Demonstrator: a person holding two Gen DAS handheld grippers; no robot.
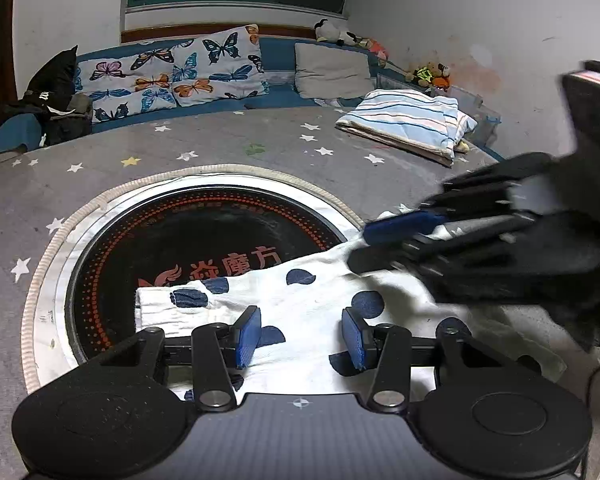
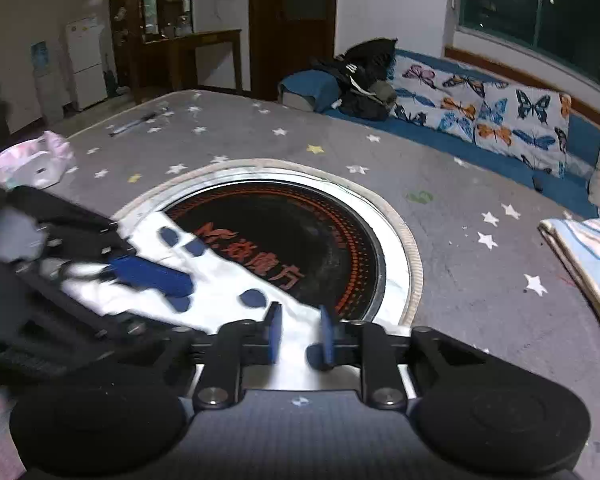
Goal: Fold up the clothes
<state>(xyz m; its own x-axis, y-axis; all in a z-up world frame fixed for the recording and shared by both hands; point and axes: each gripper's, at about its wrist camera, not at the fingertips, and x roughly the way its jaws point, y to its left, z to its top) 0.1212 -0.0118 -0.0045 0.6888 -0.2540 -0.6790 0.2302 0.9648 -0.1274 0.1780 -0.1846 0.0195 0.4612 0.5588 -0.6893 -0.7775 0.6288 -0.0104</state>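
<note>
Here the white garment with dark blue spots [image 1: 300, 300] lies as a long band on the round table covered by a grey star-print cloth [image 1: 220, 140]. It sits at the near edge, partly draped over the black induction hob [image 1: 204, 240] sunk in the table's middle.

The band's long axis runs across the near edge. In the left wrist view one end is bunched at the left, over the hob's rim. From there the cloth stretches rightward to where the right gripper [image 2: 300, 334] sits.

The left gripper [image 1: 300, 334] points down at the middle of the band. Its blue pads are spread with the cloth lying flat between and under them. They do not press on it, so it holds nothing.

In its own view the right gripper's jaws stand a little apart, with white cloth between the pads. The pads look clear of the fabric, so I read this as a let-go rather than a pinch, though motion blur leaves some doubt.

Each gripper is already over the cloth: the left nearer the bunched end on the hob, the right nearer the opposite end.

Since the band lies crosswise to both grippers, the coming fold would probably be along its length, bringing one end over towards the other. A folded striped cloth [image 1: 408, 124] rests near the table's far right edge, well apart.
</note>
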